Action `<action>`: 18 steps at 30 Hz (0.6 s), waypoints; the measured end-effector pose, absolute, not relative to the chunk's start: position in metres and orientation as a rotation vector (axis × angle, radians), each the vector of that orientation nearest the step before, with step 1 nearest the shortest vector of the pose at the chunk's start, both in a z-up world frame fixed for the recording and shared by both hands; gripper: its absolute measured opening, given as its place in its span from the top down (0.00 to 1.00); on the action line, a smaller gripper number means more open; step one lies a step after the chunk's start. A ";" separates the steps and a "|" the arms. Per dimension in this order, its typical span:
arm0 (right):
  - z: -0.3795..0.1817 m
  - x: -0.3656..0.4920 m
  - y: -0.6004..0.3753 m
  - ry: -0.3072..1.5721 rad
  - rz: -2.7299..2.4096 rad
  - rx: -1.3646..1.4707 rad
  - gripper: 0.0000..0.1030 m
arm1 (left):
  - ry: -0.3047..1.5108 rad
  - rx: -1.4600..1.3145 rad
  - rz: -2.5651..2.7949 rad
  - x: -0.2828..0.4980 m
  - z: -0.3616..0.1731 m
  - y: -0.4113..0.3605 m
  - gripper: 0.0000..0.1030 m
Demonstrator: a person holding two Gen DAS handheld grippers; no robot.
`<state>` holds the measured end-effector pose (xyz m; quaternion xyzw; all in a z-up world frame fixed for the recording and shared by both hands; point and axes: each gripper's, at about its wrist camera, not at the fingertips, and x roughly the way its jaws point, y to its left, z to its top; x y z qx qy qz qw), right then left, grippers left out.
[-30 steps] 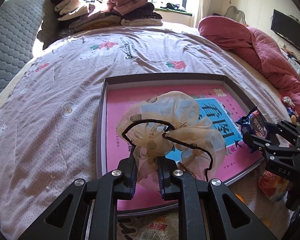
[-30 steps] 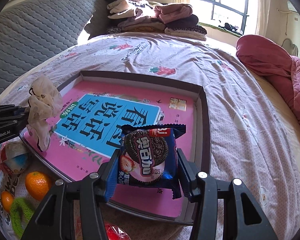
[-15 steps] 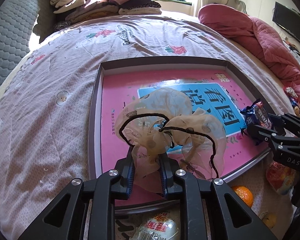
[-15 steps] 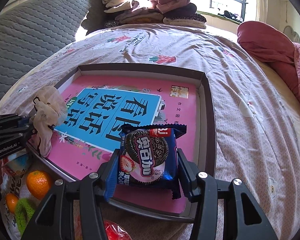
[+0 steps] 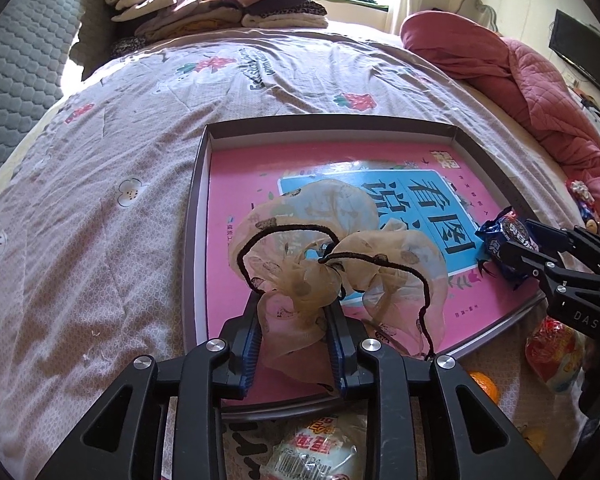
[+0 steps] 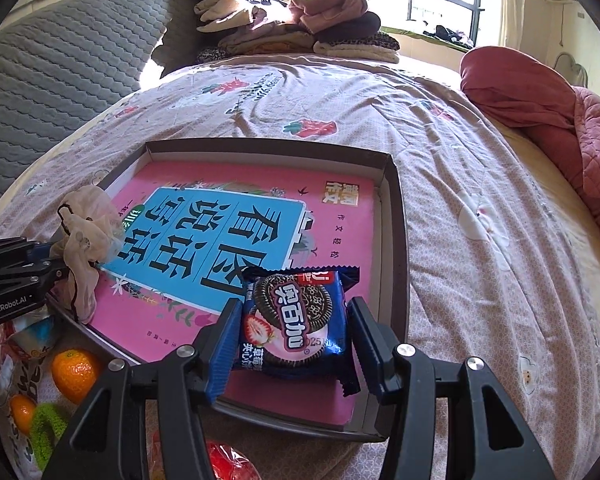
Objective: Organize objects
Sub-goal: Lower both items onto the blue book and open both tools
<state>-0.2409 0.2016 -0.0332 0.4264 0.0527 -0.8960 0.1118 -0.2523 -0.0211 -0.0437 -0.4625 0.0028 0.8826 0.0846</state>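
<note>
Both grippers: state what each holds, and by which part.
Left gripper: sheer beige hair bow, by its hanging tail; jaws opening. Right gripper: blue cookie packet, between its side edges; jaws opening.

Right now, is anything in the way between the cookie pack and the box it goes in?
Nothing visible. The cookie pack sits between the opening jaws of the right gripper, just over the pink book in the box. That corner is bare.

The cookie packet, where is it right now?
The cookie packet sits between the right gripper's opening jaws, over the near right corner of the tray, on the pink book.
</note>
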 end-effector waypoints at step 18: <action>-0.015 -0.235 0.202 0.174 -2.711 1.141 0.39 | -0.020 -1.284 2.692 -0.246 -0.026 -0.024 0.44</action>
